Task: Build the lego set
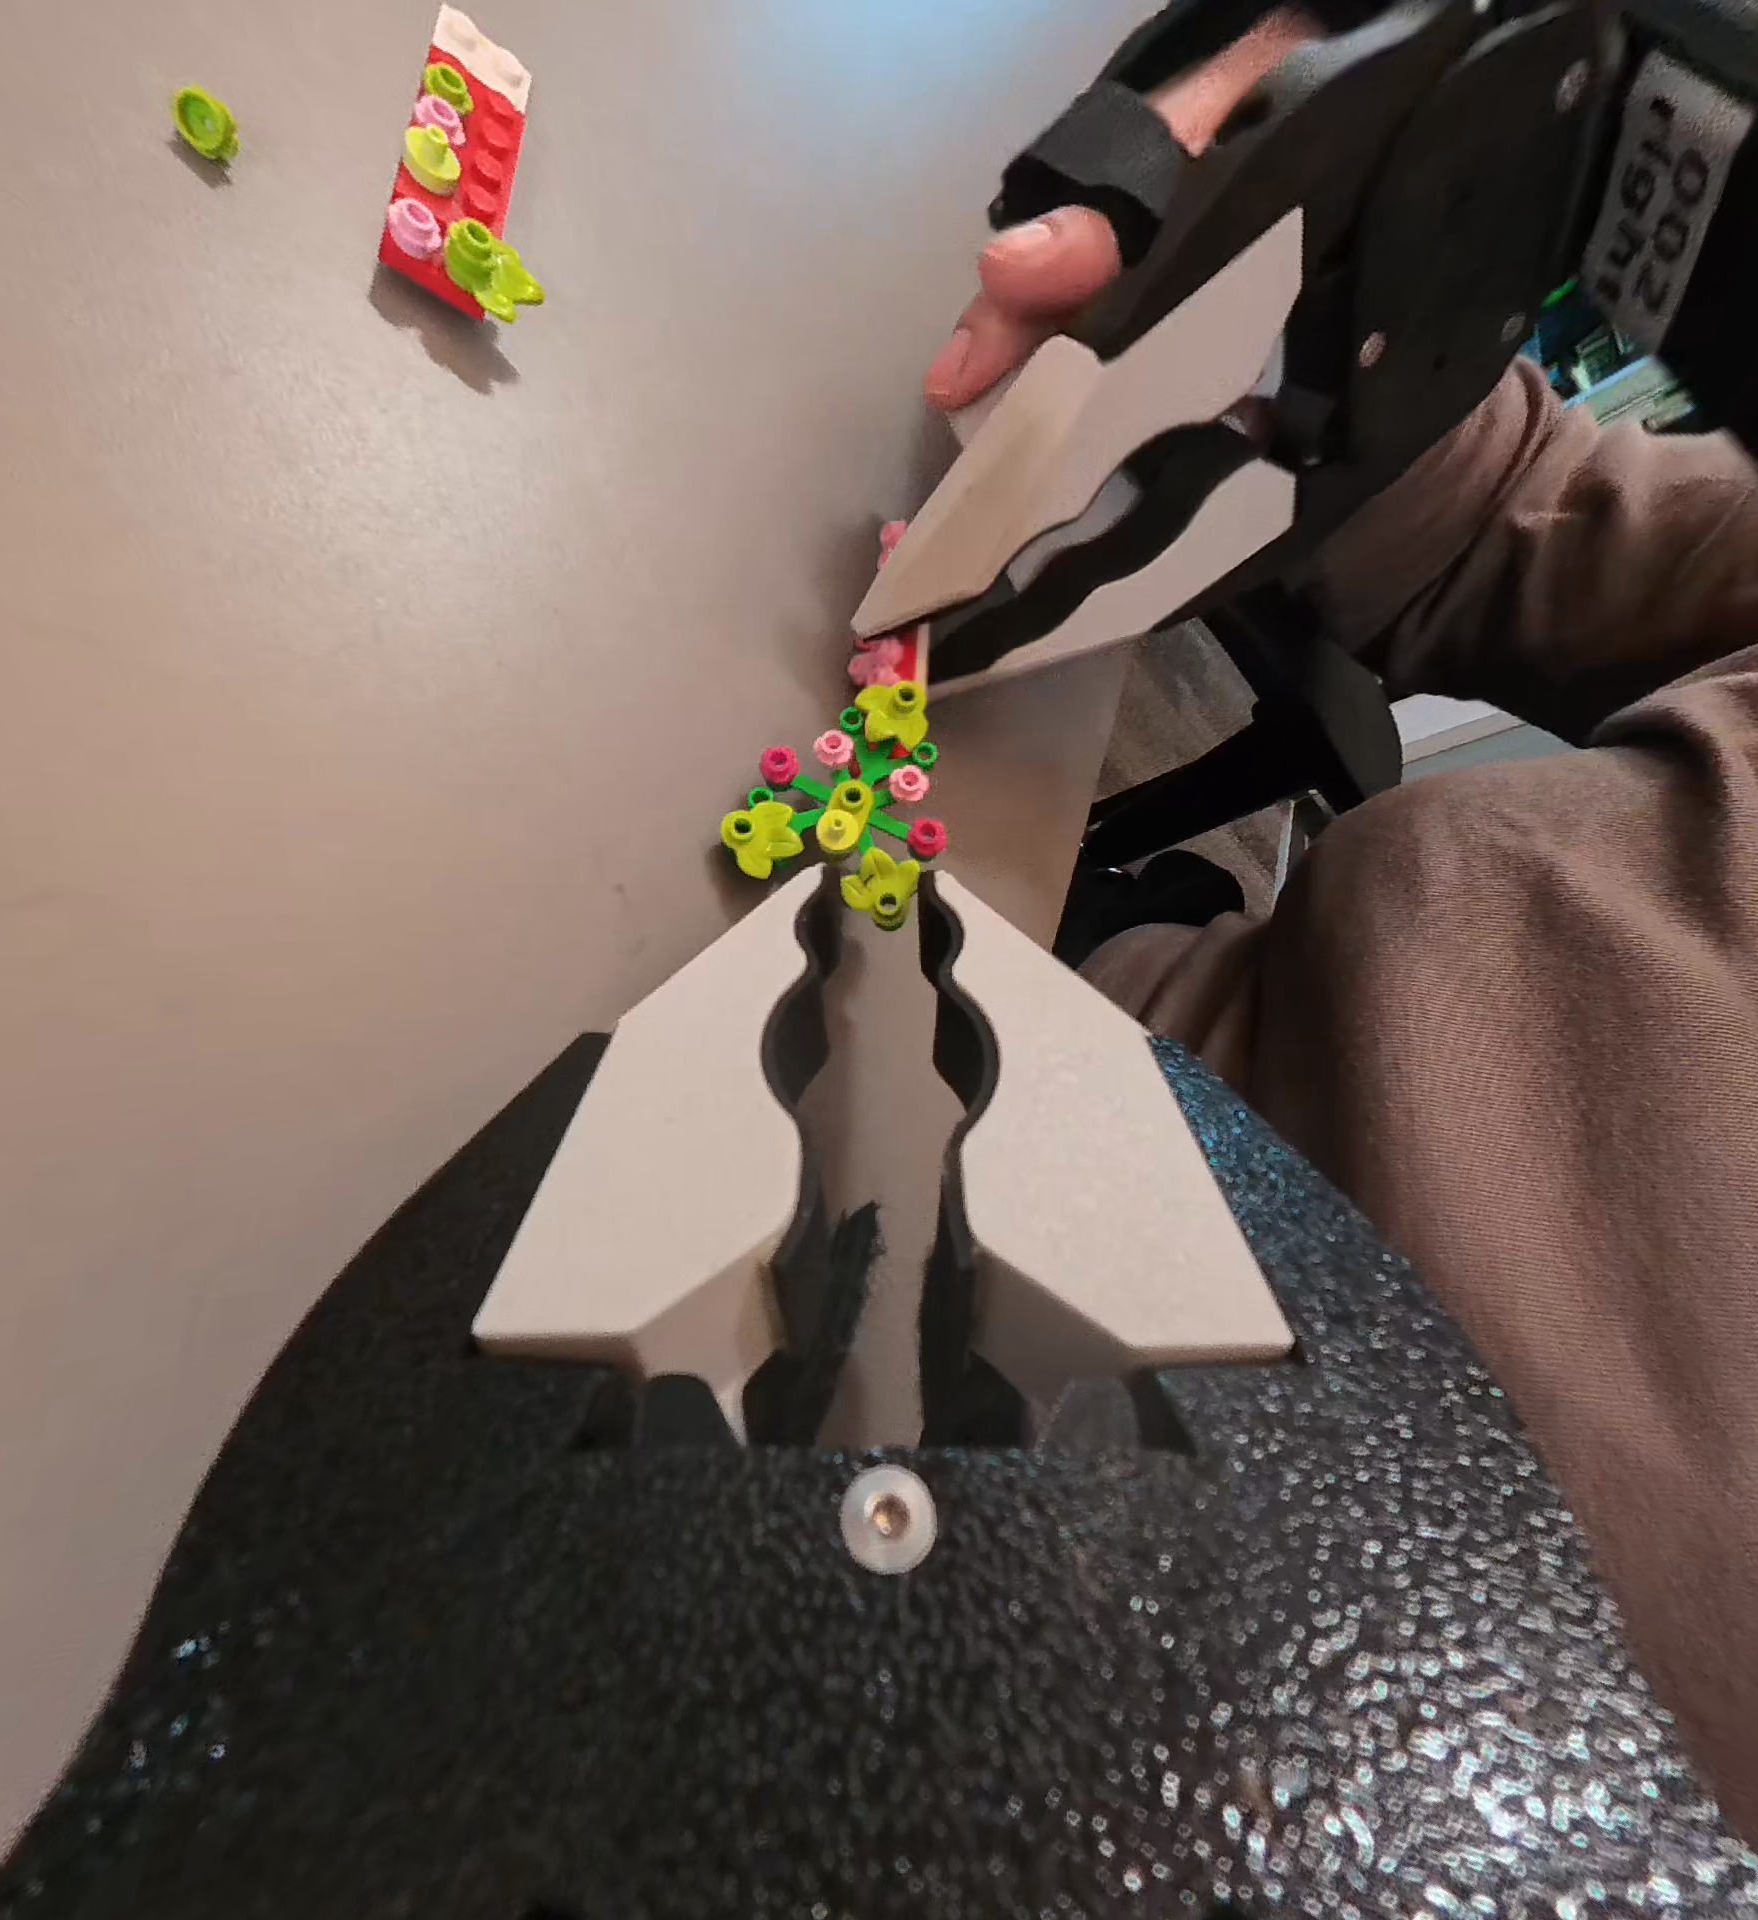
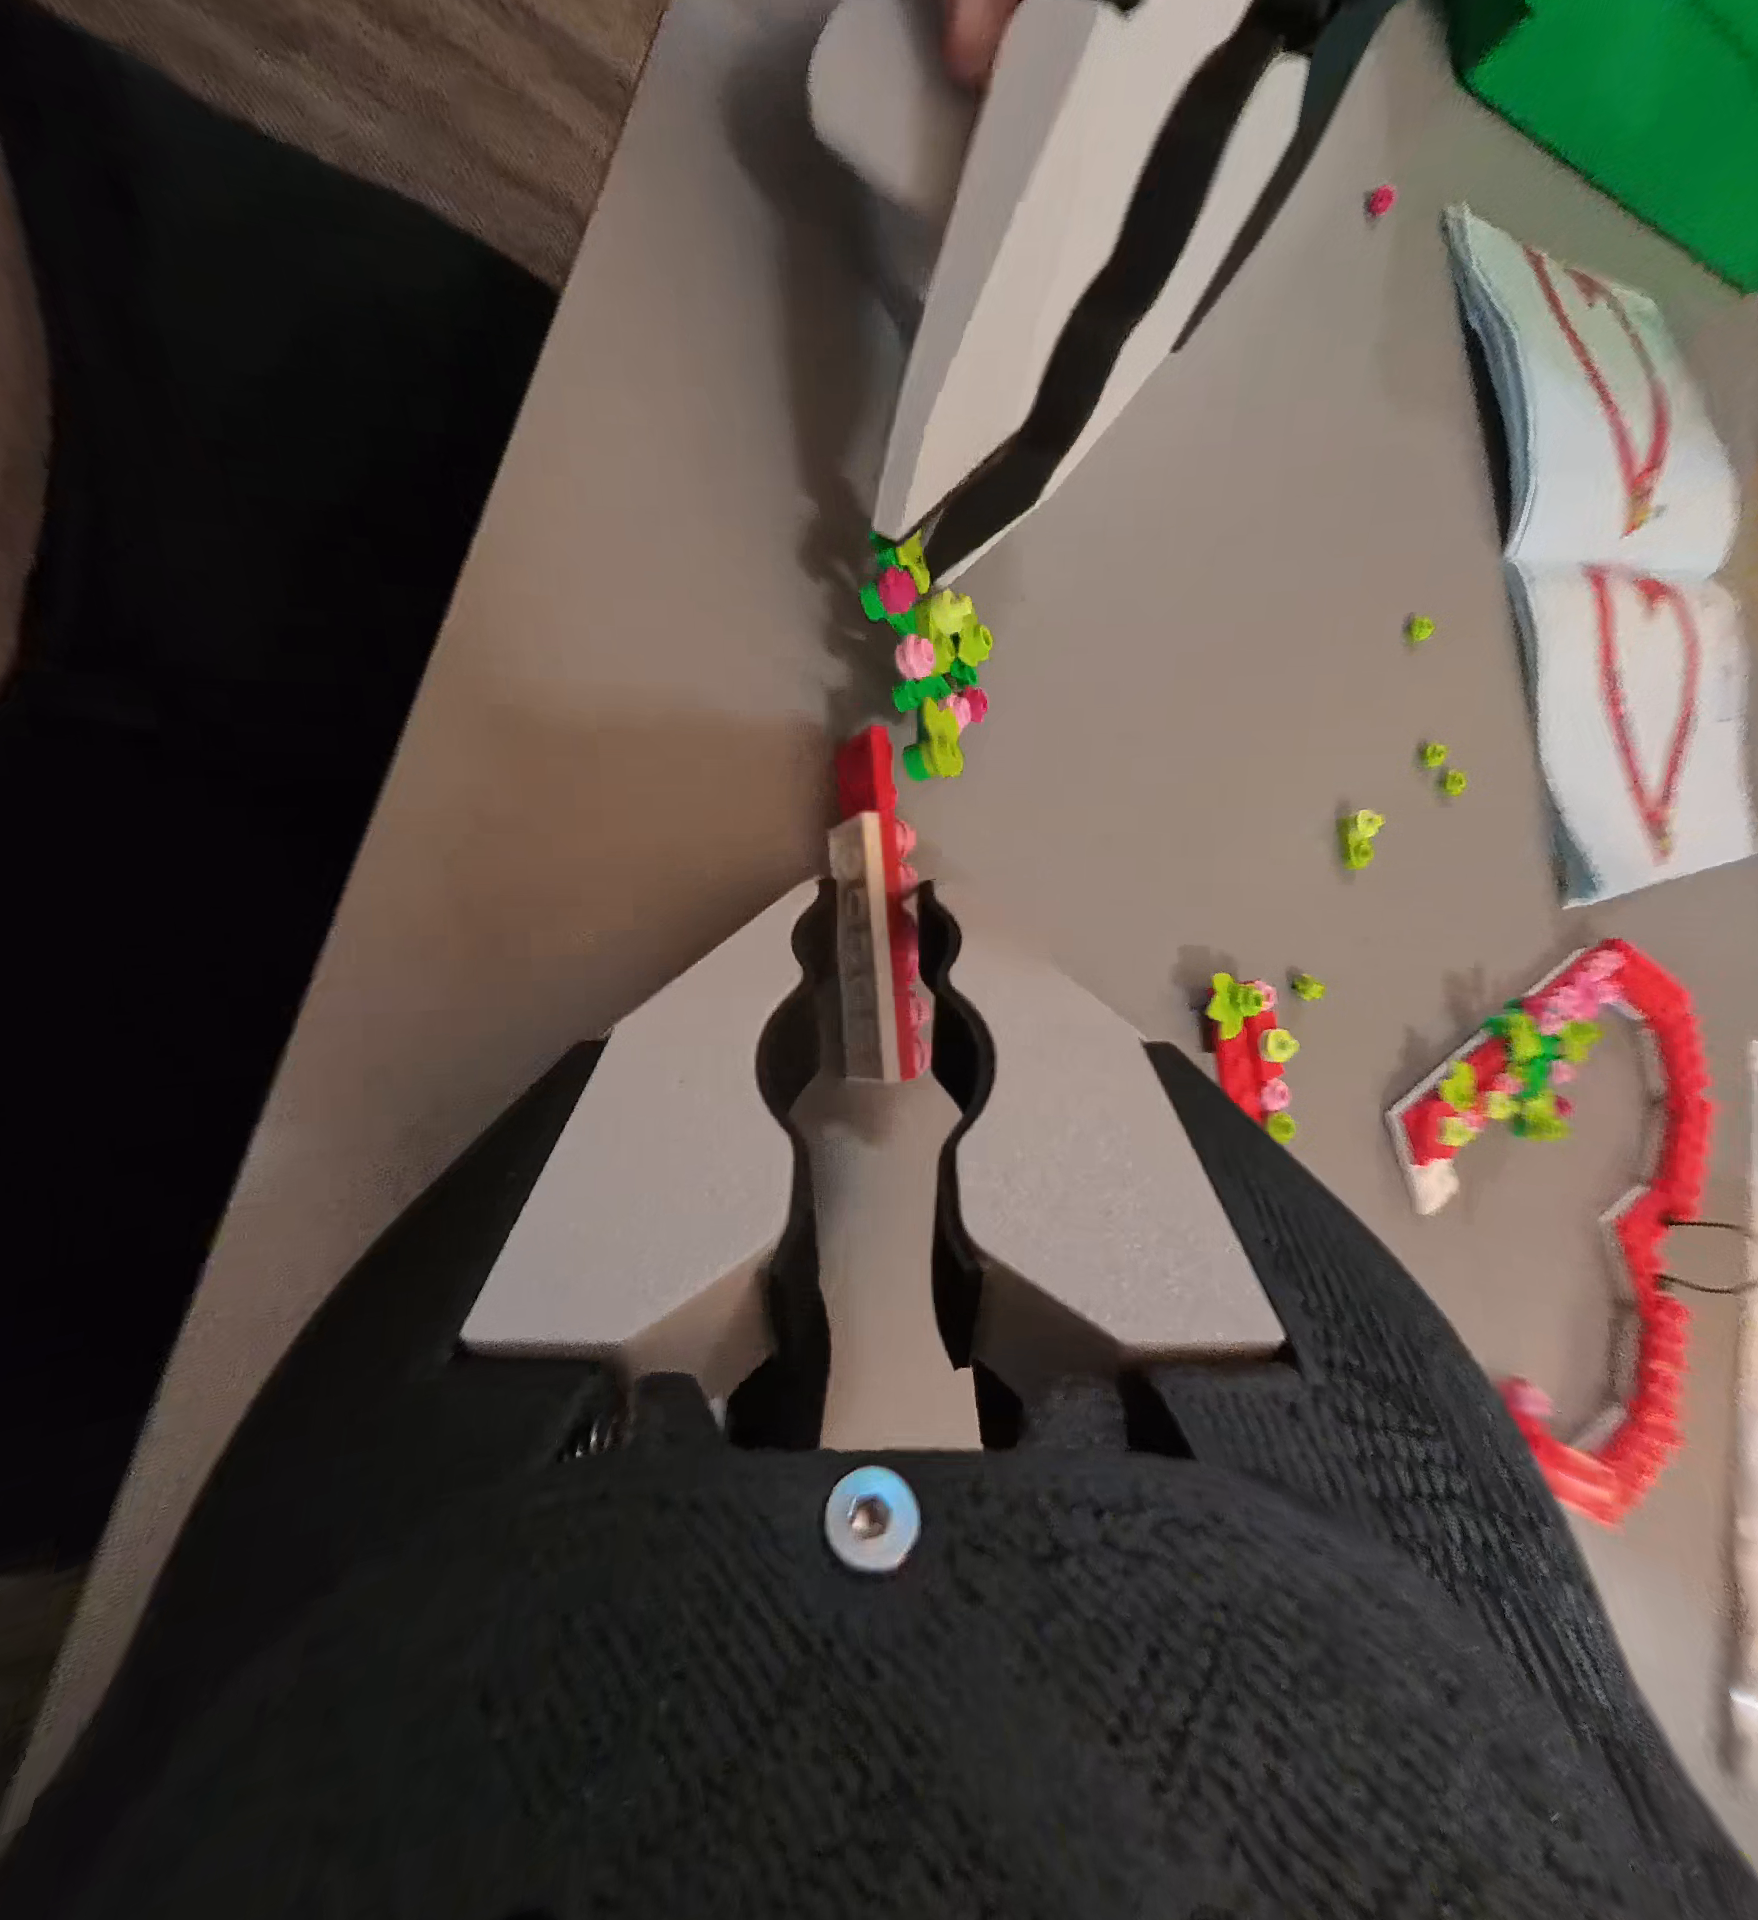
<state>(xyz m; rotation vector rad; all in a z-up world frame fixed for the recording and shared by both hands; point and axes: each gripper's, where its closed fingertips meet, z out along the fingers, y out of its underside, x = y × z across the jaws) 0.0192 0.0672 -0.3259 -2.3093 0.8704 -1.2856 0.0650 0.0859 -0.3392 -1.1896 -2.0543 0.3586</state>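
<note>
My left gripper (image 1: 882,878) is shut on a lime leaf at the near end of a flower cluster (image 1: 844,805) made of green stems, pink blossoms and lime leaves. My right gripper (image 2: 875,888) is shut on a red and white plate strip (image 2: 870,966), held on edge, with pink flowers on its side. The cluster (image 2: 932,665) sits at the strip's red far end (image 2: 864,769), just above the grey table near its edge. In the left wrist view the right gripper (image 1: 890,634) comes in from the upper right. In the right wrist view the left gripper (image 2: 896,540) comes in from the top.
A red plate (image 1: 485,156) with lime and pink pieces and a loose lime stud (image 1: 202,120) lie farther out. The right wrist view shows a red heart-shaped build (image 2: 1664,1143), a small red plate (image 2: 1244,1049), loose lime pieces (image 2: 1358,836), an open booklet (image 2: 1623,561) and a green box (image 2: 1664,114). The table edge (image 2: 542,582) runs beside a person's lap. The tips of one gripper are about 6 cm away from the tips of the other. From the right gripper's tips to the red heart-shaped build (image 2: 1664,1143) is close to 30 cm.
</note>
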